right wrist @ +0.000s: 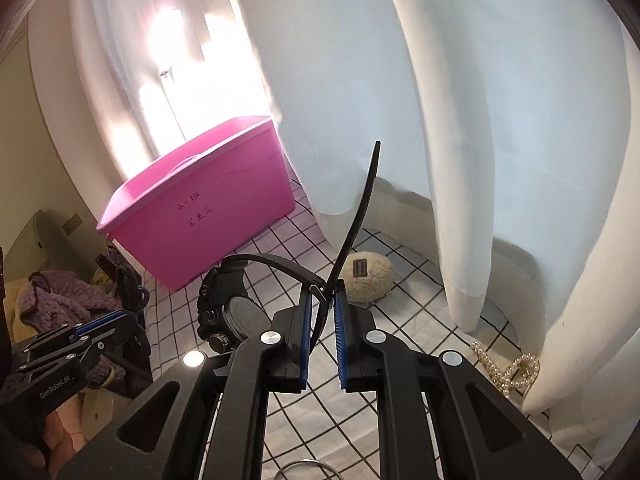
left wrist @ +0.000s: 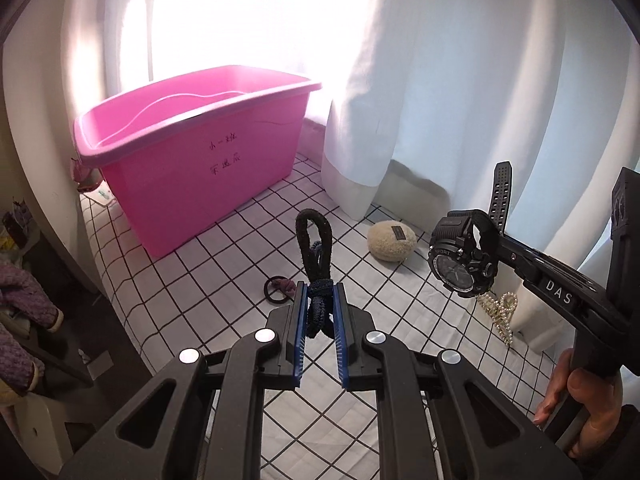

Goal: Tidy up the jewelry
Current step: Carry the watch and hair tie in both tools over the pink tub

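From the left wrist, the left claw [left wrist: 320, 304] is squeezed shut on a dark blue cord bracelet [left wrist: 316, 264]. Its loop sticks up and away from the claw. The pink bin [left wrist: 192, 160] sits far and to the left on the checked bed cover [left wrist: 224, 264], and its long side runs from near left to far right. I think the bracelet has to go far and left to drop in. The right claw [left wrist: 496, 236] reaches in from the right with a black watch [left wrist: 460, 264]. A hair tie [left wrist: 278, 288], a fuzzy pouch [left wrist: 392, 240] and a pearl clip [left wrist: 500, 310] lie on the cover.

From the right wrist, the right claw [right wrist: 323, 300] is pinched shut on the watch strap [right wrist: 356, 216]. The watch face [right wrist: 232, 312] hangs off to its left. The pink bin [right wrist: 200, 208] is far and left of it. The left claw [right wrist: 132, 316] looks nearer the bin, so I think it gets there first
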